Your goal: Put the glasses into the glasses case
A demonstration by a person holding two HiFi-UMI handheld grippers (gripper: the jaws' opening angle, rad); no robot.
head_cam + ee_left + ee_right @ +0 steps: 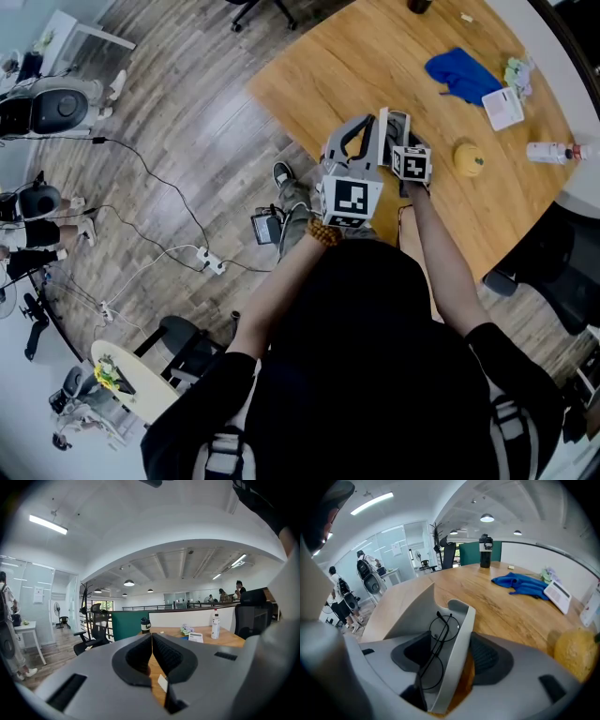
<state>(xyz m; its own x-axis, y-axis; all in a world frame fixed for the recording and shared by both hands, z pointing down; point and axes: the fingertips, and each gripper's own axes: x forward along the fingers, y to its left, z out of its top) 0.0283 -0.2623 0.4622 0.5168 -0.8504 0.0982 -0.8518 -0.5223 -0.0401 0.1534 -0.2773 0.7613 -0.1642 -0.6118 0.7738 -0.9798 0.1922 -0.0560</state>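
Note:
In the right gripper view a pale grey glasses case (458,654) lies open on the wooden table, with thin black round glasses (439,644) resting inside it. My right gripper (452,654) points steeply down with its jaws astride the case's near wall: one pad is inside by the glasses, the other outside, and a sliver of table shows between pad and wall. In the head view the case (382,131) stands between both grippers. My left gripper (151,641) is held level beside it, pads together, with nothing seen between them.
A blue cloth (462,75), a white booklet (503,108), a yellow round object (469,157) and a small white bottle (553,152) lie to the right. A black flask (485,551) stands at the far edge. The table's left edge (281,122) drops to a floor with cables.

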